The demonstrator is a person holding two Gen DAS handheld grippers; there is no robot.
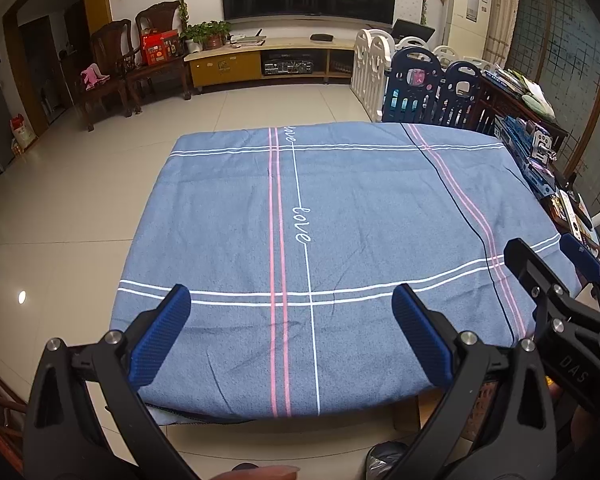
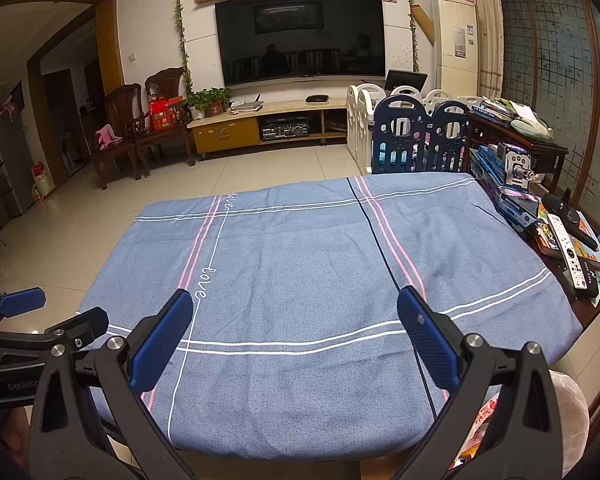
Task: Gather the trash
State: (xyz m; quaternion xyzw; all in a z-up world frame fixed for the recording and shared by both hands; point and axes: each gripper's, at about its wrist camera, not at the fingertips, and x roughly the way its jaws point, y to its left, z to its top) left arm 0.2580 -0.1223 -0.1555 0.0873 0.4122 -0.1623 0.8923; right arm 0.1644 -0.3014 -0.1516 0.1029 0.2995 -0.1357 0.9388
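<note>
Both of my hand-held grippers hang over the near edge of the surface with nothing between their fingers: my left hand-held gripper (image 1: 291,334) has its blue pads spread wide apart, and my right hand-held gripper (image 2: 294,334) is spread just as wide. From the left wrist view I see the right one's black frame and a blue pad at the far right; from the right wrist view the left one shows at the far left edge. Under them lies a blue-grey cloth (image 1: 340,220) with white and pink stripes and the word "love" in white script, covering the whole surface (image 2: 276,466). I see no loose trash on the cloth. Just below the near right corner, beside my right hand-held gripper, sits a thin plastic bag (image 2: 562,404) with red print; what it holds I cannot tell. A dark crinkled bag (image 1: 384,458) shows low in the left wrist view. Two remote controls (image 2: 568,252) lie on the side table to the right.
</note>
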